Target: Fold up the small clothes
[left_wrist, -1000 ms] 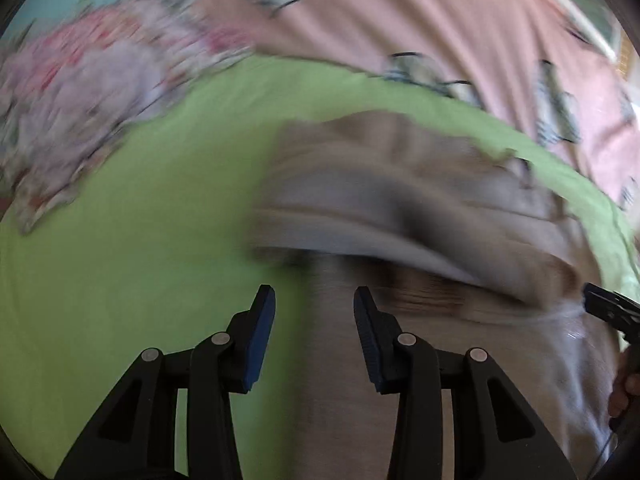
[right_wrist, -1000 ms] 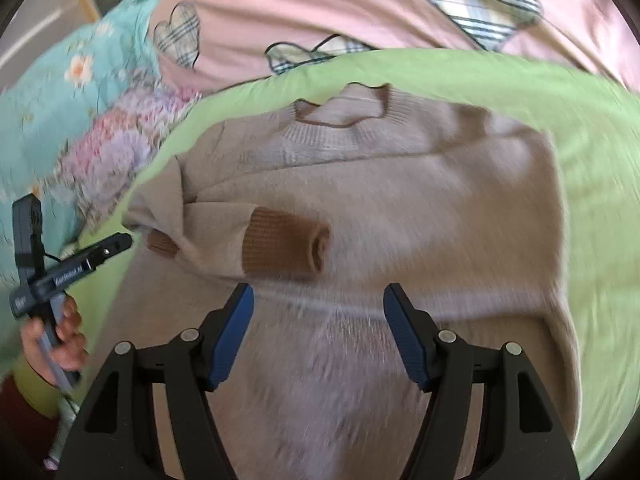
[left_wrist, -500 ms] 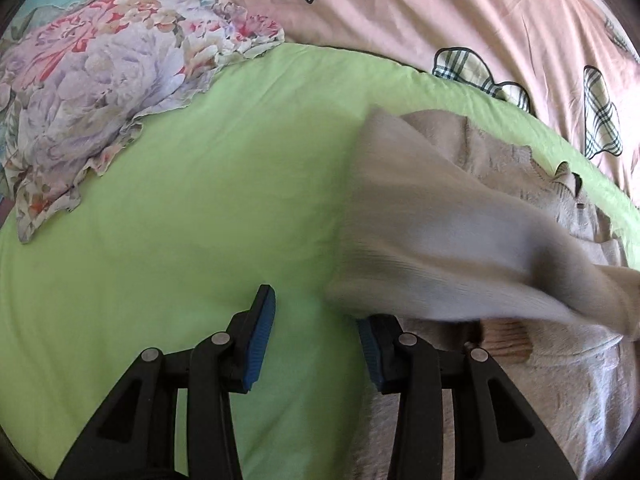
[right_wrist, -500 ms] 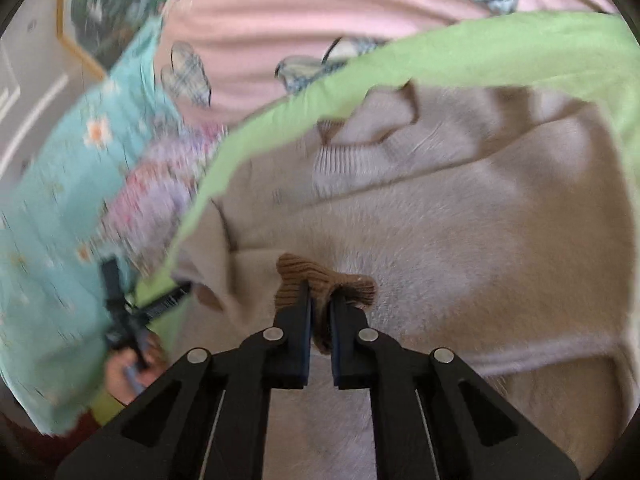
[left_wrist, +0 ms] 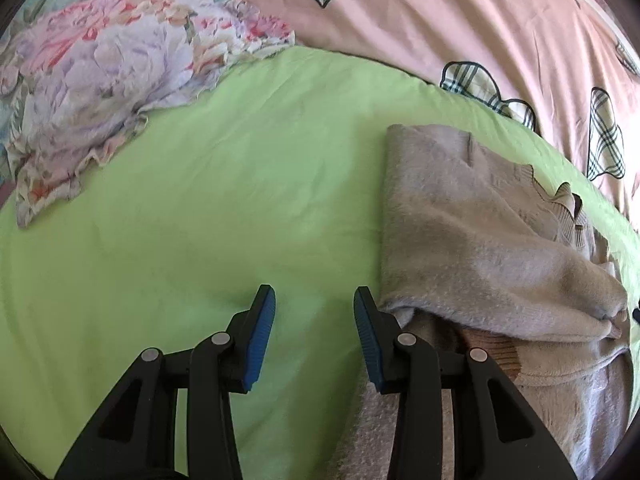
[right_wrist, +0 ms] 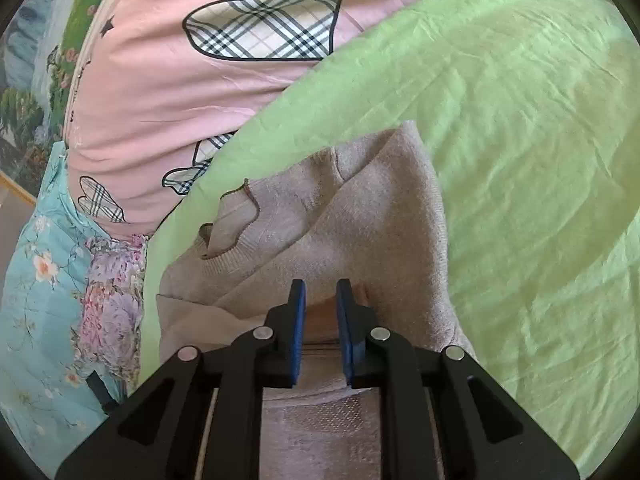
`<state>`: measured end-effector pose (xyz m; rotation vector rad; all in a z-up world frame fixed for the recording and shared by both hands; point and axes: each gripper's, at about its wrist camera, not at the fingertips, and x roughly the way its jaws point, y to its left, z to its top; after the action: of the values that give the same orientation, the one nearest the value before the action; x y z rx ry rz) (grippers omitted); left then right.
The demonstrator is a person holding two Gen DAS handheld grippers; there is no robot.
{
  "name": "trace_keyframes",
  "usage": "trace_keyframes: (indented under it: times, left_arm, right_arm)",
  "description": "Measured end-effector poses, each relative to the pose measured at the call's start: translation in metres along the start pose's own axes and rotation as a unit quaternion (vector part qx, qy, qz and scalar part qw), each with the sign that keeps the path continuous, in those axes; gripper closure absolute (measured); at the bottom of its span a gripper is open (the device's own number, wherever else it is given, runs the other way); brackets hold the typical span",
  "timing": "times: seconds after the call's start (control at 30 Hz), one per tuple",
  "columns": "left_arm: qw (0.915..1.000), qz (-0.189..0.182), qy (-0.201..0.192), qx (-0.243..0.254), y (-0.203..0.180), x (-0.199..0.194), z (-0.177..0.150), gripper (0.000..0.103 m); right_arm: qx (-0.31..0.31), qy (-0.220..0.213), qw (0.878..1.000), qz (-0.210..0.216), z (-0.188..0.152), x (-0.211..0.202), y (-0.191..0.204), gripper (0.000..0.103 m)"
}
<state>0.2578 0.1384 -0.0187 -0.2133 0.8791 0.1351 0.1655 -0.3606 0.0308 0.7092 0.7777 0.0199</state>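
A small beige knit sweater (left_wrist: 472,240) with brown cuffs lies on a green sheet (left_wrist: 200,220), both sleeves folded in across its front. A brown cuff (left_wrist: 496,354) shows under the folded sleeve. My left gripper (left_wrist: 314,334) is open and empty over the sheet, just left of the sweater's edge. In the right wrist view the sweater (right_wrist: 360,220) lies ahead with its collar at left. My right gripper (right_wrist: 320,320) has its jaws a little apart, low over the folded sleeve, gripping nothing.
A floral garment (left_wrist: 100,80) lies crumpled at the back left of the green sheet. A pink quilt with plaid hearts (right_wrist: 180,80) lies behind. A teal floral cloth (right_wrist: 36,300) lies at the left.
My right gripper carried the sleeve cuff across the sweater and let it go. The jaws have parted slightly. My left gripper has shifted left off the sweater, still open.
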Motion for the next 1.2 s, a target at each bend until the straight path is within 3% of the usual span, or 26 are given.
trace_keyframes:
  times: [0.07, 0.27, 0.4, 0.53, 0.67, 0.73, 0.8, 0.9, 0.97, 1.03, 1.1, 1.17, 1.2]
  left_arm:
    - [1.0, -0.009, -0.001, 0.004, -0.001, -0.002, 0.0, 0.063]
    - [0.9974, -0.069, -0.013, 0.017, -0.011, -0.022, 0.009, 0.061]
    - [0.996, -0.083, -0.016, 0.028, -0.016, -0.023, 0.019, 0.059]
    - [0.9938, -0.089, 0.01, 0.067, -0.037, 0.004, 0.036, 0.057]
    - [0.9928, -0.084, 0.028, 0.081, -0.057, 0.037, 0.056, 0.05]
    - [0.9943, -0.066, 0.025, 0.08, -0.062, 0.052, 0.066, 0.038]
    - [0.9961, -0.054, 0.024, 0.066, -0.06, 0.063, 0.074, 0.035]
    - [0.9957, -0.079, 0.035, 0.034, -0.052, 0.069, 0.08, 0.037]
    - [0.9952, -0.083, 0.032, 0.039, -0.053, 0.067, 0.077, 0.04]
    - [0.9951, -0.081, 0.031, 0.048, -0.056, 0.065, 0.072, 0.05]
    - [0.9956, -0.07, 0.029, 0.056, -0.061, 0.065, 0.07, 0.053]
    - [0.9957, -0.061, 0.025, 0.065, -0.065, 0.063, 0.07, 0.06]
    - [0.9957, -0.055, 0.022, 0.071, -0.067, 0.062, 0.07, 0.061]
  right_arm:
    - [-0.035, -0.004, 0.999, -0.014, -0.009, -0.003, 0.002, 0.057]
    - [-0.138, 0.007, 0.99, -0.039, -0.023, 0.009, 0.011, 0.054]
    - [-0.22, 0.031, 0.973, -0.058, -0.032, 0.021, 0.02, 0.05]
    - [-0.25, 0.027, 0.963, -0.097, -0.027, 0.028, 0.024, 0.041]
    - [-0.216, 0.035, 0.972, -0.09, 0.0, 0.054, 0.023, 0.041]
    - [-0.155, 0.027, 0.983, -0.095, 0.016, 0.058, 0.013, 0.041]
    - [-0.102, 0.016, 0.992, -0.077, 0.024, 0.051, 0.004, 0.041]
    - [-0.102, 0.027, 0.993, -0.043, 0.016, 0.043, 0.007, 0.041]
    - [-0.12, 0.049, 0.991, -0.043, 0.006, 0.045, 0.009, 0.041]
    - [-0.126, 0.074, 0.988, -0.042, -0.005, 0.052, 0.009, 0.041]
    - [-0.138, 0.084, 0.986, -0.047, -0.014, 0.058, 0.011, 0.045]
    - [-0.128, 0.098, 0.986, -0.039, -0.015, 0.058, 0.013, 0.096]
    - [-0.106, 0.094, 0.99, -0.014, -0.013, 0.051, 0.011, 0.096]
